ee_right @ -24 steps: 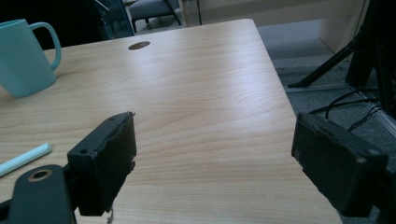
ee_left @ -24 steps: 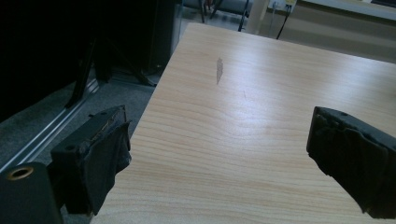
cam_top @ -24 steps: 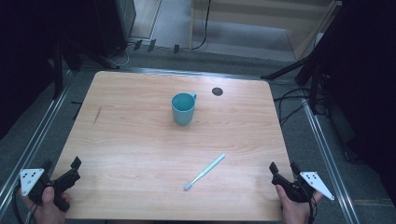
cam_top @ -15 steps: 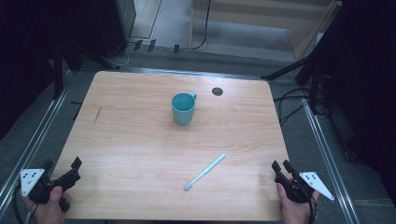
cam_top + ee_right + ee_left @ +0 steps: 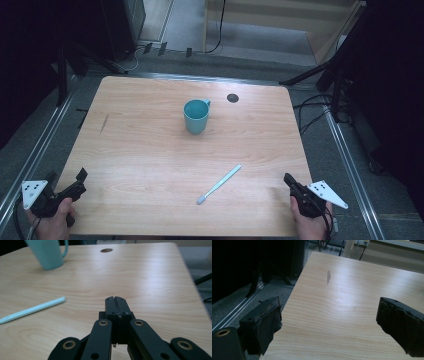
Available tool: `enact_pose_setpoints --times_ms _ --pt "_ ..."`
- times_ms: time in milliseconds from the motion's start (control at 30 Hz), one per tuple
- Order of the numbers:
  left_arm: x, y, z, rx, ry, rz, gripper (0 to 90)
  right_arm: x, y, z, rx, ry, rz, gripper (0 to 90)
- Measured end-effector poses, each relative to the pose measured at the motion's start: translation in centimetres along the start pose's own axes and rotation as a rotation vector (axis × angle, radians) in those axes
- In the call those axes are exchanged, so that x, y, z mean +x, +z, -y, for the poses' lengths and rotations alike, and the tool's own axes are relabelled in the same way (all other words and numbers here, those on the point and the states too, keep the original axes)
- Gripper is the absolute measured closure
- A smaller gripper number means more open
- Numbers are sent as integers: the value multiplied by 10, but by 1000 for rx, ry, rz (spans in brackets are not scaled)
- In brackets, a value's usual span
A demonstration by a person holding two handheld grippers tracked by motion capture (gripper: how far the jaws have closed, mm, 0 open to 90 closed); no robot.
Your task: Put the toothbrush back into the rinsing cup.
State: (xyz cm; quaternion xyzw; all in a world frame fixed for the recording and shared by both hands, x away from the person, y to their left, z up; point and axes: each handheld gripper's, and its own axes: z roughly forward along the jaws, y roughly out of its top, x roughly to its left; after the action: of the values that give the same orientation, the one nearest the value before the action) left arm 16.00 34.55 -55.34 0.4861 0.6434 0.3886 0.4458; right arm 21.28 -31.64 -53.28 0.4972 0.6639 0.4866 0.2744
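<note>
A teal mug (image 5: 196, 116) stands upright a little behind the middle of the wooden table (image 5: 150, 150); the right gripper view has it at the top left (image 5: 47, 252). A pale blue toothbrush (image 5: 219, 184) lies slanted near the front, its head towards the near edge, and shows at the left of the right gripper view (image 5: 32, 310). My left gripper (image 5: 65, 178) is held at the front left corner, wide open with nothing between its jaws (image 5: 329, 322). At the front right corner my right gripper (image 5: 291, 182) is shut and empty, jaws pressed together (image 5: 115, 300), to the right of the toothbrush.
A small dark round hole (image 5: 232, 97) sits in the tabletop behind the mug, to its right. A dark streak (image 5: 328, 277) marks the wood on the left side. Metal rails (image 5: 350, 160), cables and dark stands surround the table on the floor.
The right gripper's jaws have come together from open to shut, with nothing between them. Both hands have stayed at their corners; mug and toothbrush have not moved.
</note>
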Motion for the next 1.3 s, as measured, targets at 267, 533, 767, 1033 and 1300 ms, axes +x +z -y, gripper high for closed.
enact_pose_setpoints --times_ms 267,533,767,1033,1300 --pt "-1 0 0 1 2 -4 64 40 9 -9 128 -114 -98 900" --pt "-1 0 0 3 10 -2 64 78 19 -13 244 -163 -223 900" --pt "0 0 0 5 2 8 64 113 31 -15 309 -220 -318 900" --pt "-1 1 0 9 9 9 64 150 44 -15 362 -291 -381 900" --pt "-1 1 0 5 11 11 64 178 62 -5 420 -344 -420 900"
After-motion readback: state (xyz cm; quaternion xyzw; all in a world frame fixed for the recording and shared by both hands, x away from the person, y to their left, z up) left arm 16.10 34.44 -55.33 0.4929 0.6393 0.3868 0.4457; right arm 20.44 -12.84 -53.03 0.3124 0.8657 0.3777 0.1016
